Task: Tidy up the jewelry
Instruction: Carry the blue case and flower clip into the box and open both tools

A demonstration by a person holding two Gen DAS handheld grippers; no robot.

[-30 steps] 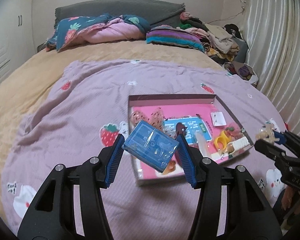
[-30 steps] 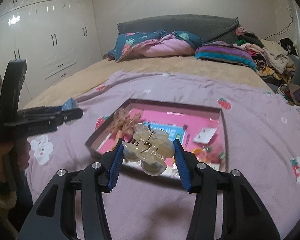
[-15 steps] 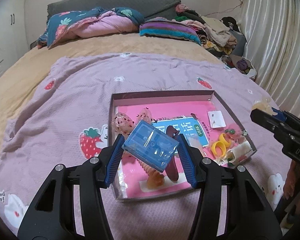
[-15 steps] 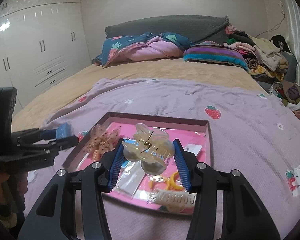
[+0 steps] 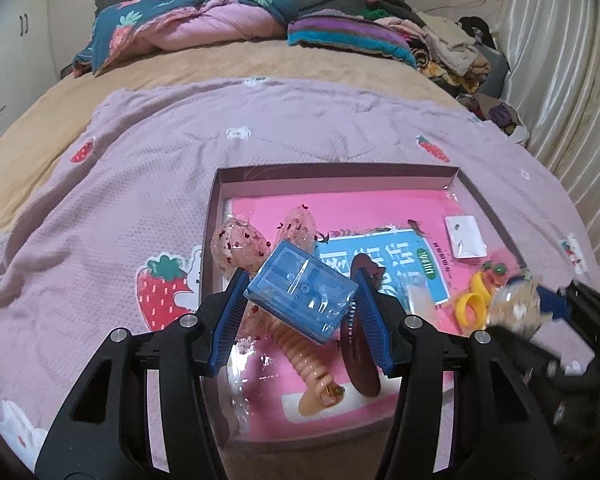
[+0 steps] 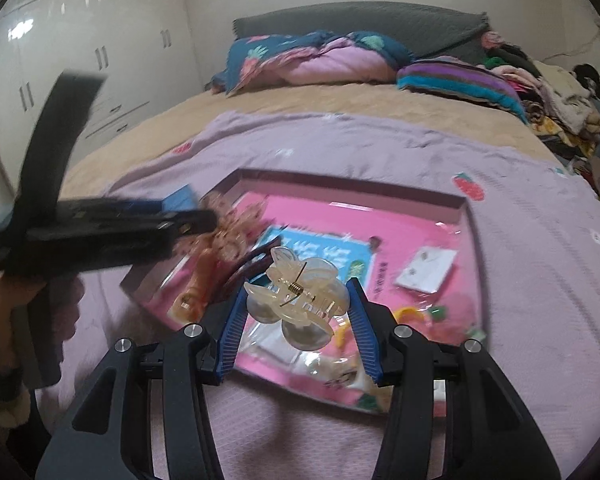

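Observation:
A shallow box with a pink lining lies on the lilac bedspread and holds hair clips, a yellow ring and an earring card. My left gripper is shut on a clear blue plastic case, tilted, above the box's near left part. My right gripper is shut on a pale translucent claw clip above the box's near edge. Each gripper shows blurred at the side of the other's view, the right one and the left one.
The lilac spread with strawberry prints covers a tan bed. Pillows and a pile of clothes lie at the head. Curtains hang on the right and white wardrobes stand on the left. A hand holds the left gripper.
Both grippers have come forward and down over the box, which now looks larger and nearer. Each still holds its item the same way.

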